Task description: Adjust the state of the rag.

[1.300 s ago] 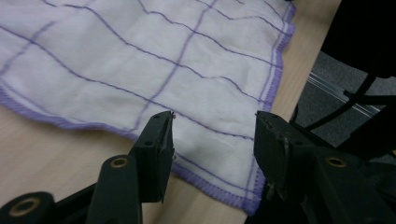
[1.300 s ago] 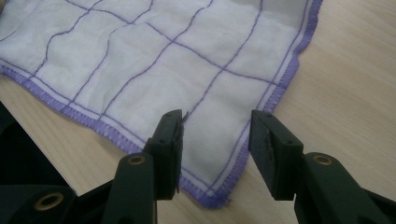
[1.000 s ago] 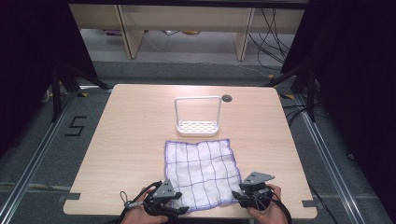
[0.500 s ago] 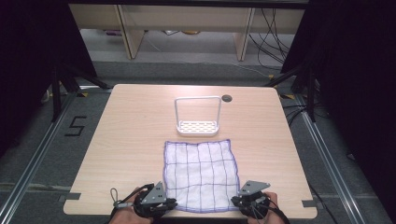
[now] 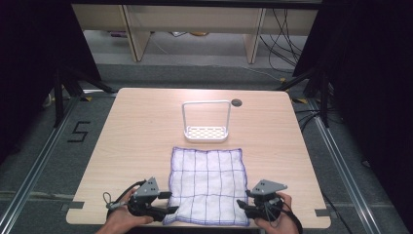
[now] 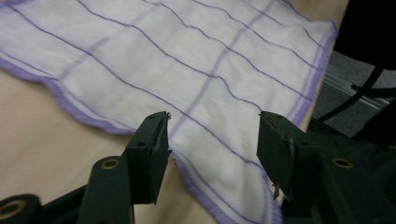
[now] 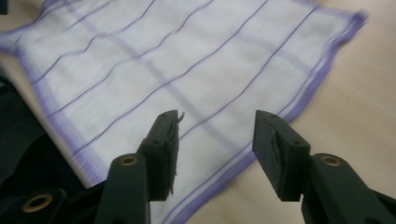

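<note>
high view: a white cloth point(image 5: 207, 185) with purple grid lines and a purple hem lies spread flat on the desk point(image 5: 131, 136), its near edge close to the desk's near edge and roughly midway between the two side edges. beyond it, toward the middle of the desk, stands a small white rack point(image 5: 206, 122) with a perforated base and a tall loop handle, apart from the cloth. a dark round hole point(image 5: 236, 103) sits near the far edge, just beside the rack.

the left gripper point(image 5: 168, 209) sits at the cloth's near left corner, the right gripper point(image 5: 241, 207) at its near right corner — each in a hand at the desk's near edge.

left gripper view: the left gripper point(image 6: 212, 135) has its jaws standing apart, having just been opening; the cloth point(image 6: 187, 70) lies flat below and between them, and the pads do not press on it.

right gripper view: the right gripper point(image 7: 215, 130) likewise has its jaws apart after just opening — the cloth point(image 7: 163, 65) lies under them, its purple hem running past the right jaw, not pinched.
</note>
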`<action>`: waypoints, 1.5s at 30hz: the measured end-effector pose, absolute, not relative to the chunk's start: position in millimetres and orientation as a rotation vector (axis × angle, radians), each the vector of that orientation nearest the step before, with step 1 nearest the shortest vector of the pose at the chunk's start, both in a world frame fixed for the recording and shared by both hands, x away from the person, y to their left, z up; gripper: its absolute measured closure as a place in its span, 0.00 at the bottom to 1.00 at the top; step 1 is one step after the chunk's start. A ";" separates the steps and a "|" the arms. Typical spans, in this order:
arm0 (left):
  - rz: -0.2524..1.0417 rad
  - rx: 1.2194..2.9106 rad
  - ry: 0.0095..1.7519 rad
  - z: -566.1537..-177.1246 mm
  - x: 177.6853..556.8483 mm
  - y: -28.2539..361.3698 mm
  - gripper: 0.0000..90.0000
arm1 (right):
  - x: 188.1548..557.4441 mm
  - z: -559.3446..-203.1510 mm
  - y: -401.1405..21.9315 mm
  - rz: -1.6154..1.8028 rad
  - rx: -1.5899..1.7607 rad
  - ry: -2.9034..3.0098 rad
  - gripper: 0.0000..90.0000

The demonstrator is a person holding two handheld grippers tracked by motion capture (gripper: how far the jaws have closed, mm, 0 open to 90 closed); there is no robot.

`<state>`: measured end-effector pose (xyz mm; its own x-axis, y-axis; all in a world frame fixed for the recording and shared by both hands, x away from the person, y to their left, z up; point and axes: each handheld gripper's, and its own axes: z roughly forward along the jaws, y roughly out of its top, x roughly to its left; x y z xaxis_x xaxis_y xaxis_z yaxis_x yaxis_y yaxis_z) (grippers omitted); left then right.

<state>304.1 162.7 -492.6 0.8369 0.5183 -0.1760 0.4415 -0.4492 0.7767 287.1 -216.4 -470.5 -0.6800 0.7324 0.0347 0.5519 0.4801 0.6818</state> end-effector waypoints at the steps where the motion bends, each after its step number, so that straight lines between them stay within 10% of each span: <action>1: 0.108 2.109 0.700 -492.6 304.1 162.7 0.47 | 287.1 -470.5 -216.4 0.994 1.096 2.468 0.56; 21: 0.266 2.072 1.008 -493.5 438.9 164.2 0.42 | 436.5 -472.6 -220.1 0.926 1.286 2.322 0.53; 38: 0.241 2.139 1.022 -507.6 466.2 152.3 0.48 | 466.1 -494.4 -204.3 0.831 1.333 2.377 0.53; 45: 0.257 2.155 0.978 -511.1 466.3 149.2 0.65 | 465.5 -499.5 -200.4 0.839 1.356 2.375 0.58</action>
<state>466.3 149.2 -511.1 0.6890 0.7156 -0.1149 0.5669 -0.4333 0.7006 465.5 -200.4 -499.5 -0.5203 0.8529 0.0421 0.6903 0.3911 0.6088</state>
